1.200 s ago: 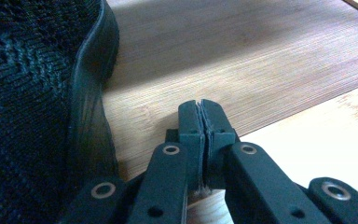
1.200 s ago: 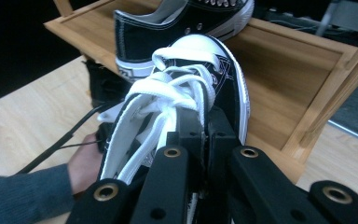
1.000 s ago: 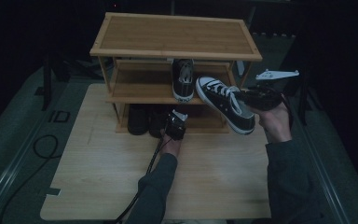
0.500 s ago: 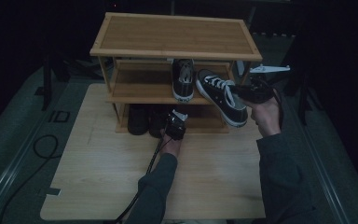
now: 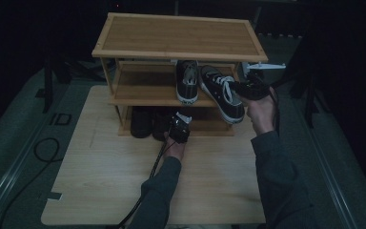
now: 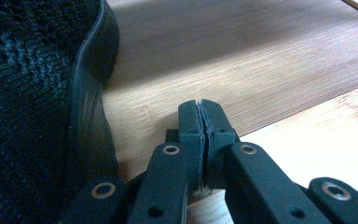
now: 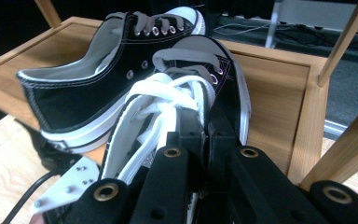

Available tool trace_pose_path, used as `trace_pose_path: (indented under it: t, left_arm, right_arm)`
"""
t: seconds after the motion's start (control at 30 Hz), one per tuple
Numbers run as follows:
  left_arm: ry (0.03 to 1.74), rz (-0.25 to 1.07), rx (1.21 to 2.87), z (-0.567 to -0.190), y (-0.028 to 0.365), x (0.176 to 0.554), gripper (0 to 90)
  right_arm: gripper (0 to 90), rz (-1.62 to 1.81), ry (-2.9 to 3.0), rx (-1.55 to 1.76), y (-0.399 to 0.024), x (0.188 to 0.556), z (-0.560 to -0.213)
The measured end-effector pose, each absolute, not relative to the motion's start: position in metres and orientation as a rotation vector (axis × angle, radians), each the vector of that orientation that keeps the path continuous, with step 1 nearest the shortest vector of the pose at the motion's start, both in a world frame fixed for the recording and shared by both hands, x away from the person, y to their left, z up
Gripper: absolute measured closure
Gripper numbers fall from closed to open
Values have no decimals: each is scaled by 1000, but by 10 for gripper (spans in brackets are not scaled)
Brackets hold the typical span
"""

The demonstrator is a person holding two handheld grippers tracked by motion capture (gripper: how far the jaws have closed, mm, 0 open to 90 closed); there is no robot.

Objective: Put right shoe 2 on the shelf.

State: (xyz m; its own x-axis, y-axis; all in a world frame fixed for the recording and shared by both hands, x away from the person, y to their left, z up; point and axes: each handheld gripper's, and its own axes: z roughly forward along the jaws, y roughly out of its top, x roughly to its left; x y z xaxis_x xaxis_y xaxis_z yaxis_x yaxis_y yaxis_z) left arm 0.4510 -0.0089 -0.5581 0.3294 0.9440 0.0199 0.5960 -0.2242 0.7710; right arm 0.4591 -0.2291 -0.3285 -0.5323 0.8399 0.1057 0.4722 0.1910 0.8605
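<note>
Bamboo rack stood on the tabletop in the high view; the right tongs held a black sneaker at the middle shelf, just beside its mate. The left tongs sat low near dark shoes. From the left gripper view, those tongs were pressed together, empty, beside a knit shoe. From the right gripper view, the tongs were clamped on the sneaker.
</note>
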Motion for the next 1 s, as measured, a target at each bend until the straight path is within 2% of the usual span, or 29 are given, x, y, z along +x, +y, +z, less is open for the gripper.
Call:
trace_pose_path:
  t: [0.63, 1.0]
  left_arm:
    - [1352, 660, 1928, -558, -9, 451, 881]
    - [1355, 661, 1921, -558, -9, 451, 881]
  right_arm:
    - [874, 1305, 2015, 1313, -221, 464, -338]
    - [803, 1350, 2013, 1257, -233, 455, -332]
